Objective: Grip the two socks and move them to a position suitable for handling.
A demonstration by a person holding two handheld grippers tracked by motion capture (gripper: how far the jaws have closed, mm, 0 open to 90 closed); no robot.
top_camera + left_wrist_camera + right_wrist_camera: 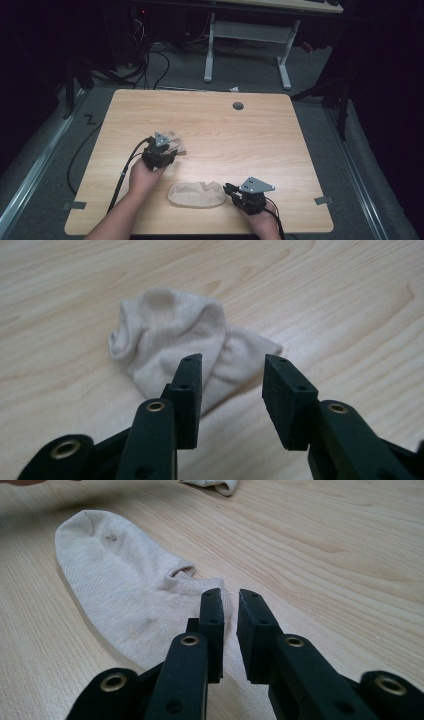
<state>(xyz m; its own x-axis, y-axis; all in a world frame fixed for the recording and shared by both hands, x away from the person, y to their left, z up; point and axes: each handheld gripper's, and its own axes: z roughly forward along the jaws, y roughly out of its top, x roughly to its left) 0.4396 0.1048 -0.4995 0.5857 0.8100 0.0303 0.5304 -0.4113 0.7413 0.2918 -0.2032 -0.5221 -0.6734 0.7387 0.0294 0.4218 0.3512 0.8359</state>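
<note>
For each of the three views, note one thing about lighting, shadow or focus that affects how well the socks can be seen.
High view: dark surroundings, dim table, flat sock low in contrast. Left gripper view: even light, crumpled sock sharp, near jaws soft. Right gripper view: flat sock crisp, a shadow across the far tabletop.

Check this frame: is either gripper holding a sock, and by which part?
Neither. The left gripper is open before the crumpled sock; the right gripper stands narrowly open over the flat sock.

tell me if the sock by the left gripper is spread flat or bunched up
Bunched up. The crumpled sock sits in raised folds ahead of the left gripper, unlike the flat sock.
</note>
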